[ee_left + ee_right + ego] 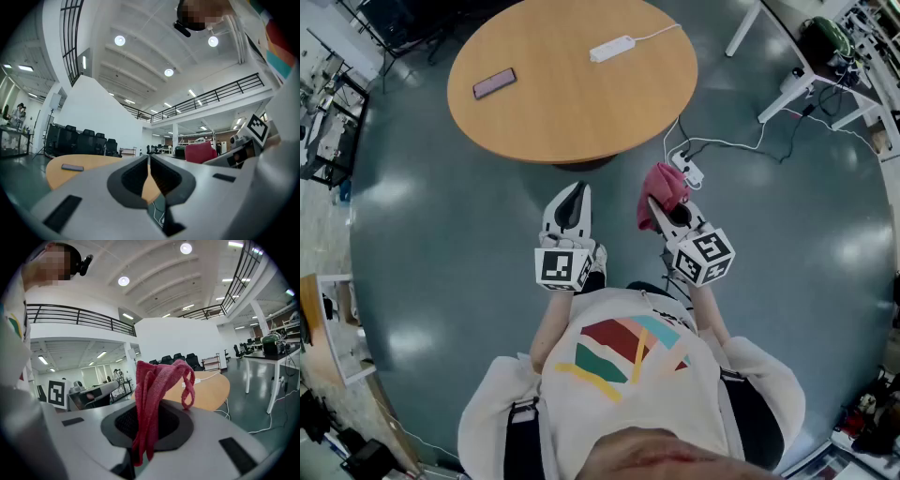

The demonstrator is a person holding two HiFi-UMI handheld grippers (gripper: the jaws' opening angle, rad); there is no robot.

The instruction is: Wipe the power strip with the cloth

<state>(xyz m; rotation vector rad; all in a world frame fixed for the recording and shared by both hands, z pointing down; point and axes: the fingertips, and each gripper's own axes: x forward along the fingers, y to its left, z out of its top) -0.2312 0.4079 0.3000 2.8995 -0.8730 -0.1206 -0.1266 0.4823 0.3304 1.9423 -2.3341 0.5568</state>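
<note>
Right tool (pixel 152 420) clamped on the red cloth (pixel 159 380), with one loop of cloth flopping loose over the top. Left tool (pixel 149 164) squeezed shut, nothing in it. Both held out low in front of the person (pixel 628 375), well apart from the table (pixel 572 112). White strip (pixel 612 48) lying on the far side of the table, near the edge, with its cord (pixel 656 34) running off the side. Dark phone (pixel 494 83) on the table too, well apart from the strip. No wiping yet, by the look of it; some way to walk first.

Could go wrong in a few ways. Might lose the cloth: only a thin fold pinched, so a hard rub could tug it out. Might push the strip along and not clean it: looks light, and not held down by anything, so a wipe toward the far edge could slide it off. Better to press it down with the shut left tool first. Might snag the loose loop on the cord and drag the strip. Might trip, too: another strip (pixel 688 172) and wires (pixel 722 143) lying on the floor (pixel 469 234) just past the right tool. Might also wipe that floor one by mistake, being so much nearer.
</note>
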